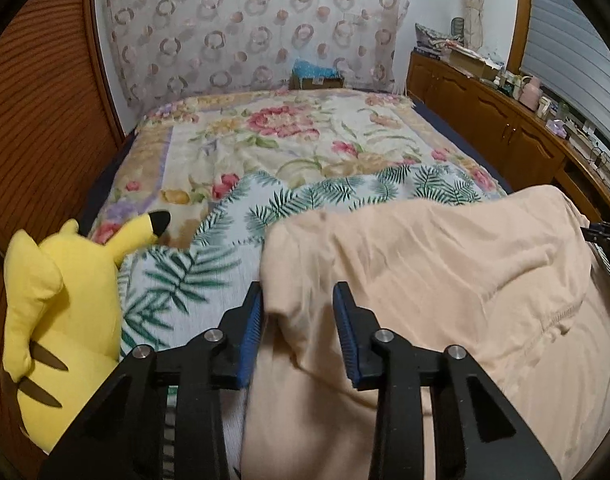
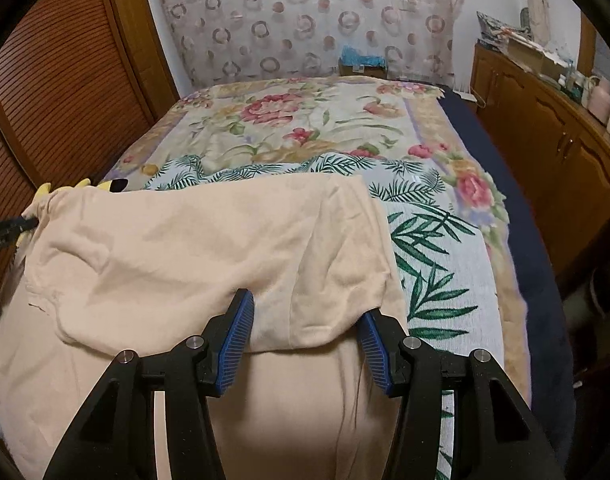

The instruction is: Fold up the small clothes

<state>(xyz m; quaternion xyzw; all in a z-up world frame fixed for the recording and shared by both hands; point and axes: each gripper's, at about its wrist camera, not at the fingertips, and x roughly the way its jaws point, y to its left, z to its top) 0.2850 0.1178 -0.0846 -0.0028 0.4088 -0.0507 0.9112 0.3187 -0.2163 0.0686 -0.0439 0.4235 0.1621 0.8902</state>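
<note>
well, the peach garment (image 1: 445, 264) lies spread on the bed (image 1: 265, 136), over a palm-leaf cloth (image 1: 193, 268) that covers the near part of a floral blanket (image 2: 289, 120). the left tongs (image 1: 299, 300) stand part open around the garment's left edge; a fold of the cloth runs between the blue pads (image 1: 345, 320), but whether they press it cannot be told. the right tongs (image 2: 307, 308) stand wider, straddling a folded-over flap near the garment's right edge, pads apart from the fabric as far as shows. a yellow plush toy (image 1: 61, 312) sits at the bed's left side against a slatted wooden door (image 1: 45, 120). at the far end of the bed a cardboard box (image 1: 317, 80) holds something blue (image 1: 315, 67). another open box (image 1: 471, 62) of papers stands on the wooden cabinet (image 1: 505, 120), beside jars and a pink jug (image 1: 530, 92).
</note>
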